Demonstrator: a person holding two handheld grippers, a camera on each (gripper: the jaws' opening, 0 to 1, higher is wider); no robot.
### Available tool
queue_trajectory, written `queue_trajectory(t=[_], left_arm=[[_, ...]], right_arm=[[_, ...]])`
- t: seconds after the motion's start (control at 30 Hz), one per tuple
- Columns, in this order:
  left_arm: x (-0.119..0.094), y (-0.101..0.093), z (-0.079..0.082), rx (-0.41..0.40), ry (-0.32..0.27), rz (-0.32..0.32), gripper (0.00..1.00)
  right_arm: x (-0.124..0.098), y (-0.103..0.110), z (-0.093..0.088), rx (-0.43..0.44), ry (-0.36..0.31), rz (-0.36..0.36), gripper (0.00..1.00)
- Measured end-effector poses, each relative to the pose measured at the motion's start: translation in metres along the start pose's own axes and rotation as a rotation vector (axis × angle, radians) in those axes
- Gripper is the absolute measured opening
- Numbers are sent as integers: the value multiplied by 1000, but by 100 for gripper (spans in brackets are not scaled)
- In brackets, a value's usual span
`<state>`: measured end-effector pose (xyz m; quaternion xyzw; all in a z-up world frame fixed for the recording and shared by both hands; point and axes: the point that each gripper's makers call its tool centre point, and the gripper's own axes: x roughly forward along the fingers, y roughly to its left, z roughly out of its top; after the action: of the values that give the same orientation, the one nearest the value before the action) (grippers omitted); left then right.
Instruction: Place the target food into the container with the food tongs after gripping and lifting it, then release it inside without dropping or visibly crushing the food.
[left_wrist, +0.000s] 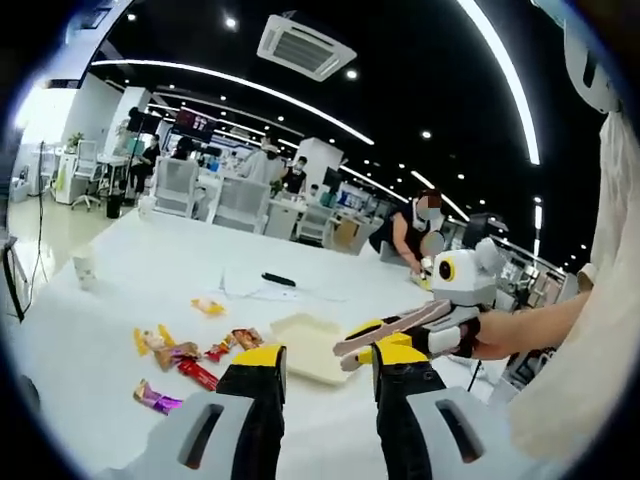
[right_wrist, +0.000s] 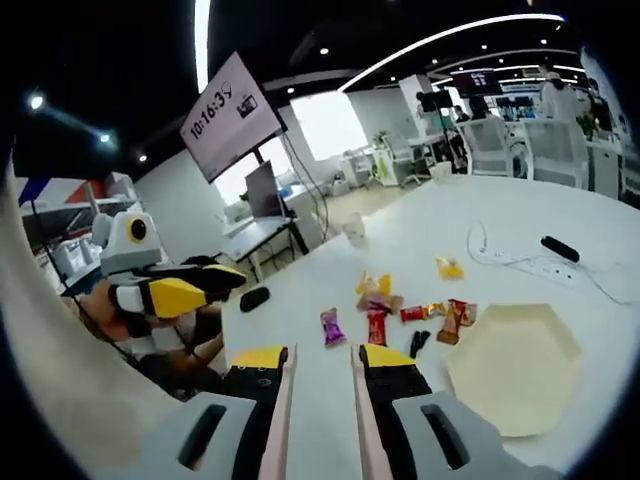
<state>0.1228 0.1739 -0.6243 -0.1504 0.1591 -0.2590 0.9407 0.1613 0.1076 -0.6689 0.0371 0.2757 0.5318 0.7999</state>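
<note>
Tongs (left_wrist: 395, 328) sat clamped in my right gripper (right_wrist: 318, 360); the left gripper (left_wrist: 325, 362) stood slightly parted, empty. Wrapped snacks (right_wrist: 385, 310) lay just beside the beige hexagonal tray (right_wrist: 515, 375). I judged a gentle squeeze advisable.

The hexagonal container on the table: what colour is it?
Pale cream-yellow container, plain, seen best in the right gripper view.

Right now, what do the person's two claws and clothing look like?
The two claws match. The left claw and the right claw each have two black jaws capped with yellow tips, rising from pale grey bodies with a dark slanted slot in each. The hand behind the right claw comes out of a loose cream sleeve.
</note>
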Motion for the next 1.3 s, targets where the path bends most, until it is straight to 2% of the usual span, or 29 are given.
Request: queue_trajectory(t=[0.2, 0.53, 0.6, 0.73, 0.8, 1.03, 1.3], left_arm=[[-18, 20, 9, 9, -12, 15, 35], [-41, 50, 8, -11, -2, 39, 38], [-43, 53, 9, -11, -4, 38, 38], [-44, 56, 9, -10, -4, 22, 51], [-45, 57, 6, 0, 13, 22, 50], [-46, 62, 2, -21, 15, 16, 53], [-60, 72, -3, -57, 3, 36, 52]], right_arm=[[16, 2, 6, -5, 16, -20, 28], [40, -4, 16, -19, 27, -97, 28], [43, -6, 20, -21, 18, -111, 28], [49, -7, 24, -30, 23, -122, 28], [50, -7, 24, -30, 27, -124, 28], [56, -10, 22, -34, 49, -136, 28], [71, -22, 21, -34, 84, -151, 28]])
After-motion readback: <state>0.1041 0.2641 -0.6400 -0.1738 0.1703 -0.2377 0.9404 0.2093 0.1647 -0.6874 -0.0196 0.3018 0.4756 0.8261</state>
